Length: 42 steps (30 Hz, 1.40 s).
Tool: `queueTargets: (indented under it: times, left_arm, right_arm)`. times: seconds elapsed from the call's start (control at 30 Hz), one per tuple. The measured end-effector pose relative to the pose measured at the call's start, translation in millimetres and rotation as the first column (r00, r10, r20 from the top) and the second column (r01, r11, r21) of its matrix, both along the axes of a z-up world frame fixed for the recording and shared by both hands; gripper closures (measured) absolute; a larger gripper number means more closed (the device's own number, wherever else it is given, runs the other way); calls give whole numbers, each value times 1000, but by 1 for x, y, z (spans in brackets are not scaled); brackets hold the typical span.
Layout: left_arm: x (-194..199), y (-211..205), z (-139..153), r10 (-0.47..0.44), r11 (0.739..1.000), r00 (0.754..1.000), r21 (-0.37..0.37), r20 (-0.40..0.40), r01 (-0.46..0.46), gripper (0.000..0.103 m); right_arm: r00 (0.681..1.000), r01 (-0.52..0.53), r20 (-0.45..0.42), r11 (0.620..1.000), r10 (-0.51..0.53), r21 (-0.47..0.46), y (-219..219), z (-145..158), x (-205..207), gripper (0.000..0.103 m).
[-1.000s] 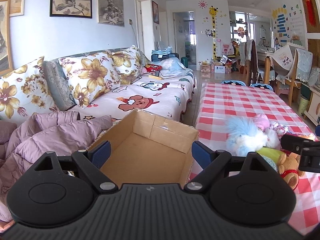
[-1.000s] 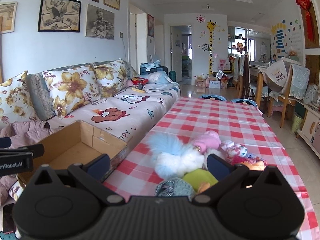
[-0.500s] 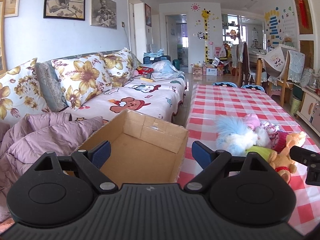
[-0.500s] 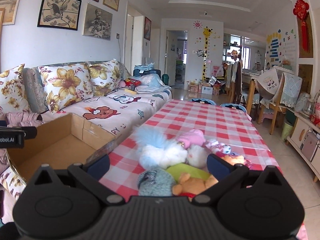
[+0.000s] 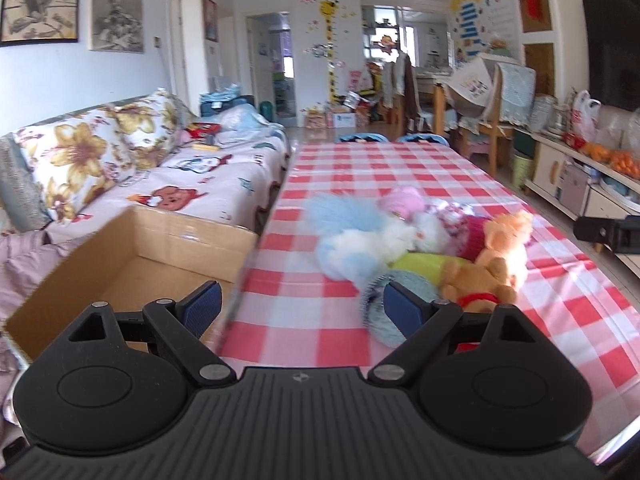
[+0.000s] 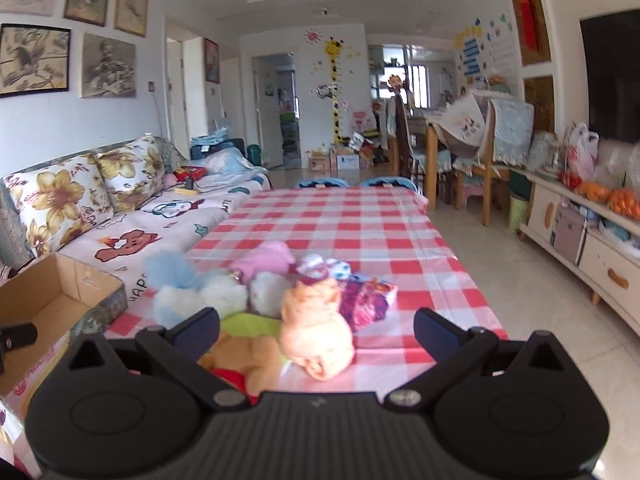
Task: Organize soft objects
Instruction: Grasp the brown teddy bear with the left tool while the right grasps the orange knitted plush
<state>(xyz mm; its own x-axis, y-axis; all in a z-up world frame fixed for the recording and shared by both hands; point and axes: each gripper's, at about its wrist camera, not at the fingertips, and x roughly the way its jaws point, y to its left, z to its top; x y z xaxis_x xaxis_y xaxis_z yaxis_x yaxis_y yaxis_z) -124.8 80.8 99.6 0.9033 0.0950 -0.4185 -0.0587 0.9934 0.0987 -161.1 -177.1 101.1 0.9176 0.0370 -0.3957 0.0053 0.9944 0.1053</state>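
A heap of soft toys lies on the red-checked table (image 5: 400,168): a white and blue fluffy toy (image 5: 352,240), a pink one (image 5: 402,200), a brown bear (image 5: 476,280), a peach plush (image 6: 316,332) and a grey-blue knitted ball (image 5: 378,308). An open, empty cardboard box (image 5: 132,256) stands left of the table by the sofa. My left gripper (image 5: 302,308) is open and empty over the table's left edge, its right finger in front of the knitted ball. My right gripper (image 6: 316,332) is open, with the peach plush between its fingers.
A sofa (image 5: 160,176) with floral cushions runs along the left wall, with a purple quilt (image 5: 20,248) beside the box. A cream sideboard (image 6: 584,236) with bags and oranges stands on the right. Chairs (image 6: 472,152) and clutter fill the far room.
Both grippers have swung right, from the box toward the toy heap. The right gripper has come closer to the toys, so the peach plush now sits between its fingers.
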Motion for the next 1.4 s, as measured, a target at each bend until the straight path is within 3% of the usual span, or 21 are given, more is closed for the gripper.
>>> queueTargets:
  times: [0.27, 0.5, 0.6, 0.7, 0.83, 0.93, 1.1, 1.27, 1.4]
  left_arm:
    - [19, -43, -22, -148, 989, 987, 0, -57, 148, 0]
    - [35, -97, -51, -285, 955, 954, 50, -91, 291, 0]
    - [43, -111, -61, -316, 945, 943, 53, -108, 323, 0]
    - [54, -126, -72, -323, 941, 941, 72, -105, 331, 0]
    - [70, -133, -82, -324, 937, 939, 97, -117, 335, 0]
    - [81, -138, -88, -317, 935, 941, 125, -120, 332, 0]
    - [98, -145, -96, -287, 939, 951, 163, -111, 302, 5]
    - [101, -143, -93, -282, 943, 952, 147, -117, 297, 20]
    - [99, -137, -87, -278, 953, 954, 91, -115, 289, 23]
  right_arm:
    - [998, 10, -55, 994, -4, 108, -29, -12, 31, 1]
    - [984, -78, -145, 982, 103, 170, -25, -25, 71, 1]
    - [976, -110, -172, 984, 134, 142, -19, -33, 87, 1]
    - [970, -124, -193, 985, 147, 124, -21, -39, 106, 5]
    - [959, -133, -226, 977, 169, 165, -27, -50, 127, 17]
    - [944, -154, -258, 966, 206, 210, -26, -59, 139, 20]
    - [943, -167, -267, 975, 201, 145, -17, -60, 142, 33]
    - [946, -148, -265, 975, 189, 167, -24, -56, 141, 42]
    - [952, -150, -244, 977, 183, 151, -22, -46, 138, 44]
